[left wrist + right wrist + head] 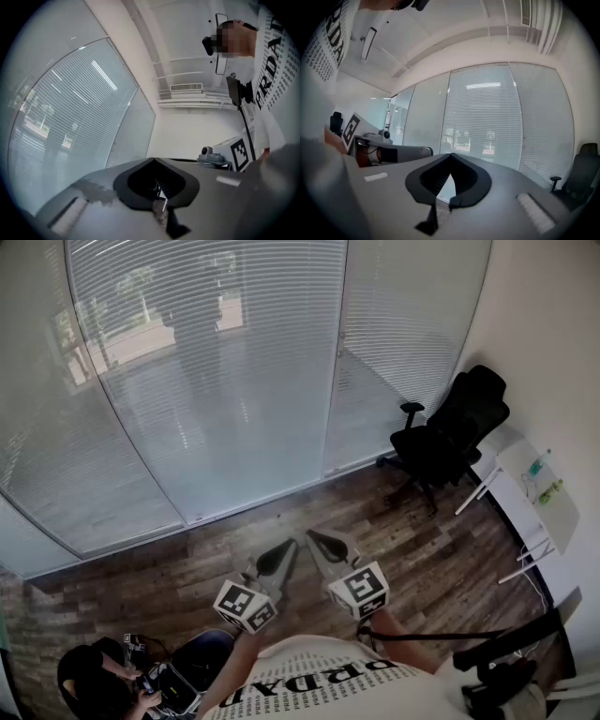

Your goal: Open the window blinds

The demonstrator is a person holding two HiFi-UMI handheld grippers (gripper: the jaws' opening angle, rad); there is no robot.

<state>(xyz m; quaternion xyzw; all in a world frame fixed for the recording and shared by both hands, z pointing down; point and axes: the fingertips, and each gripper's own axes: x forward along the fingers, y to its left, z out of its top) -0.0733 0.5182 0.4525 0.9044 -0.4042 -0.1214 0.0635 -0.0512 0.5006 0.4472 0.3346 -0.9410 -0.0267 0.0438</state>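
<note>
White slatted blinds [206,362] hang shut over the tall glass panes ahead, with the outdoors showing faintly through them. They also fill the left gripper view [70,126] and the right gripper view [483,122]. My left gripper [286,547] and right gripper [315,536] are held side by side over the wooden floor, both pointing at the blinds and well short of them. The left gripper [153,160] has its jaws meeting at the tip, with nothing between them. My right gripper [451,154] is likewise shut and empty. No cord or wand for the blinds shows near either gripper.
A black office chair [452,432] stands at the right by the window, also in the right gripper view [581,174]. A white table [553,512] with bottles lines the right wall. A person [94,681] crouches with gear at the lower left.
</note>
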